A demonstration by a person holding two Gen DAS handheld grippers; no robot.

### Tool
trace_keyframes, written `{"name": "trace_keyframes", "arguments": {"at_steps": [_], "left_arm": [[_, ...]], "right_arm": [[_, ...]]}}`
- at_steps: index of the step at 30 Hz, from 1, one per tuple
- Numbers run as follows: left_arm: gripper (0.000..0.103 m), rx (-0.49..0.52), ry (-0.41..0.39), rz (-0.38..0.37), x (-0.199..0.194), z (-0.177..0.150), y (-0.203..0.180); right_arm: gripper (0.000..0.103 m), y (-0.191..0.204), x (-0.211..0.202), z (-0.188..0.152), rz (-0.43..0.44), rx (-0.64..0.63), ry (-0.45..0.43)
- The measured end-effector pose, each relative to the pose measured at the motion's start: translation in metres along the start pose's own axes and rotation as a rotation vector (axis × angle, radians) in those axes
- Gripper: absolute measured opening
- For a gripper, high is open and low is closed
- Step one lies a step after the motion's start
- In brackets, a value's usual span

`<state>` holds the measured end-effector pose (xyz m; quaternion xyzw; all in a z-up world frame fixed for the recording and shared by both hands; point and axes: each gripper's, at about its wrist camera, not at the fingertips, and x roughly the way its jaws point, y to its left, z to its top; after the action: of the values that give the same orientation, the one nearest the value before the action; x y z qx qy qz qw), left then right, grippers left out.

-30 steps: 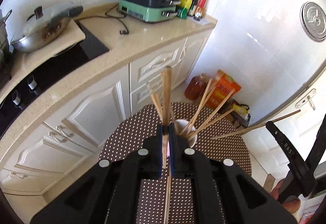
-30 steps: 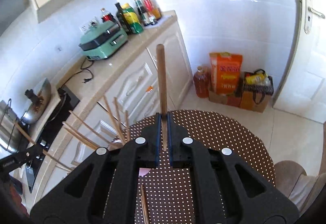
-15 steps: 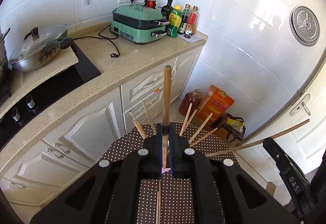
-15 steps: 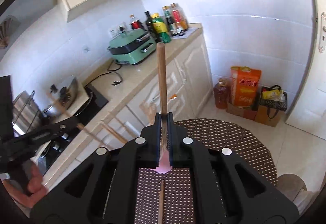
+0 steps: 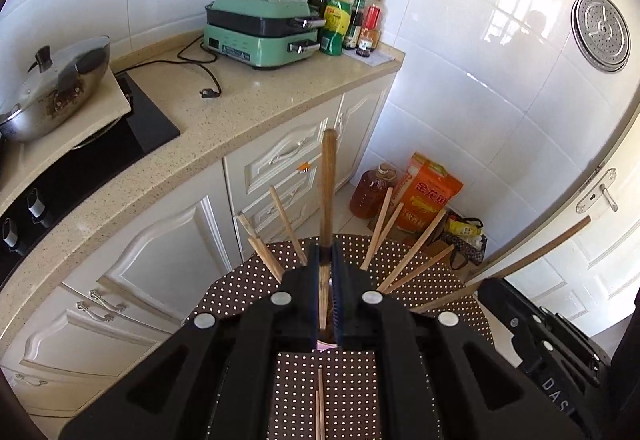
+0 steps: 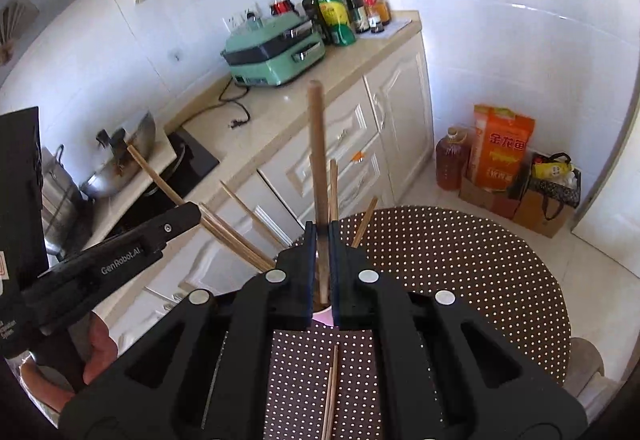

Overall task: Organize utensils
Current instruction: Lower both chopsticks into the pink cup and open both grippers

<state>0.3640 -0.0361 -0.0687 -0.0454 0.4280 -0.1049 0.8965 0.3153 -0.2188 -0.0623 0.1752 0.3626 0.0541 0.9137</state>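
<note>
Kitchen corner, left wrist view: polka-dot round table (image 5: 248,286) beside beige countertop (image 5: 256,96) with green cooker (image 5: 260,34). Left gripper (image 5: 328,260) clenched on upright wooden chopstick (image 5: 328,184); loose chopsticks (image 5: 404,252) fan out behind its jaws, two more (image 5: 319,406) flat on table. Right gripper (image 5: 540,340) at right edge.

Right wrist view: right gripper (image 6: 320,236) clenched on second chopstick (image 6: 318,152); pink holder (image 6: 322,316) partly hidden below jaws. Left gripper (image 6: 176,228) at left, gripping its stick.
</note>
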Motion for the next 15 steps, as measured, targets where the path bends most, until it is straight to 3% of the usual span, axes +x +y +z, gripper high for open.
{"name": "trace_keyframes", "arguments": {"at_steps": [12,15], "left_arm": [[0.006,0.014,0.149,-0.011,0.056,-0.028,0.011],[0.006,0.014,0.137,-0.003,0.06,-0.033,0.015]], "right_arm": [[0.006,0.001,0.07,-0.023,-0.033,-0.021,0.153],[0.006,0.001,0.085,-0.027,-0.034,-0.013,0.183]]}}
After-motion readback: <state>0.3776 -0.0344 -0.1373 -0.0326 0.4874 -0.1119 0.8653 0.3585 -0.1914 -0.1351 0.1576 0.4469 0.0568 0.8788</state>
